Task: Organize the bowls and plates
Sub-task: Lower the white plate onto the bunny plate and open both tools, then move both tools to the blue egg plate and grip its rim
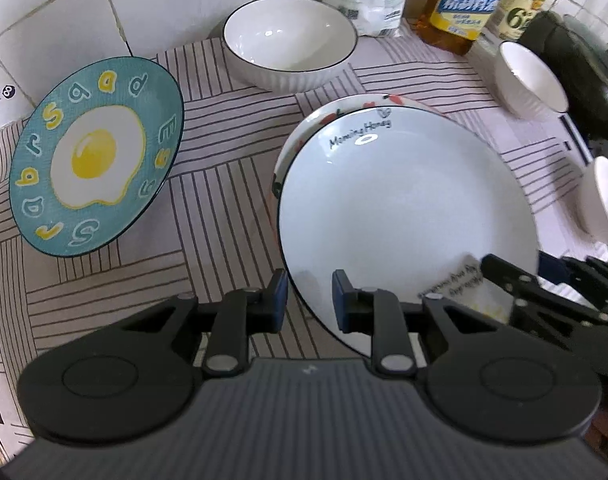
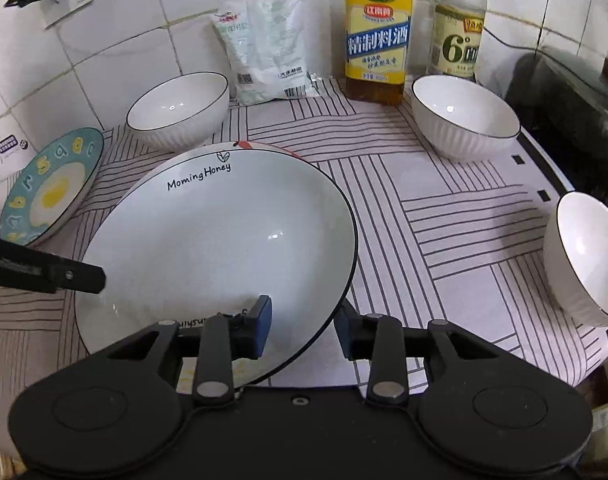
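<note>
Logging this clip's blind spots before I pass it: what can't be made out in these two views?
- Lower plate: both views show only a sliver of patterned rim; the white plate covers the rest.
- Right claw grip: its fingers straddle the white plate's rim; contact cannot be told.
- White plate's near lettering: right wrist view, hidden by the claw.
- Dark pot: cut off by the right edge.
- Egg plate: whatever props it up is hidden behind it.
</note>
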Available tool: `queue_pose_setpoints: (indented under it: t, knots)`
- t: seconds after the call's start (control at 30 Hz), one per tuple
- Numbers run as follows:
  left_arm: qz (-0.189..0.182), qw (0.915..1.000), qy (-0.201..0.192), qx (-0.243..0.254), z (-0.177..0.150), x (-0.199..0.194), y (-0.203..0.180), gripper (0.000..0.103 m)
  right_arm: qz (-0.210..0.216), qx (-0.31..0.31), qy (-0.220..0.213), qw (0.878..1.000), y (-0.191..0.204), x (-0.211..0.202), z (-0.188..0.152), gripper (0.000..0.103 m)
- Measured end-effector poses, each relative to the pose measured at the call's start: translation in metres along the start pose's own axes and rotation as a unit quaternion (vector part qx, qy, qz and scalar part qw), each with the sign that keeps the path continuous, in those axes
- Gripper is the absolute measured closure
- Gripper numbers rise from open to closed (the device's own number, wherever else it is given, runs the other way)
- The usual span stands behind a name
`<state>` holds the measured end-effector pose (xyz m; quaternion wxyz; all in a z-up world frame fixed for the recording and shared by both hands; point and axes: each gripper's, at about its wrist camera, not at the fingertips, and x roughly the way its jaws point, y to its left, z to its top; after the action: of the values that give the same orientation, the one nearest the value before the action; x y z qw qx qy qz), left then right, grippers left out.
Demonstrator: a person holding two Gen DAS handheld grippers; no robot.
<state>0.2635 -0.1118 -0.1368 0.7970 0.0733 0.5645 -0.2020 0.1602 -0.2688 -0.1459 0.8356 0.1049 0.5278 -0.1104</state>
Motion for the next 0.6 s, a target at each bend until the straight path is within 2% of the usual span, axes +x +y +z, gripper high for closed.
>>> queue_pose_setpoints:
  t: [0.27,0.6]
  knots:
    - [-0.024,0.9996,-0.015,-0.006,-0.015,-0.038,0.003,0.08,-0.021,-0.041,-0.04,0.998,0.005,-0.033,-0.006,0.063]
    - [-0.037,0.9986,-0.038,0.006,-0.041,-0.09,0.014,0.073,0.031,-0.04,-0.061,0.997,0.018,-0.097,-0.008,0.056]
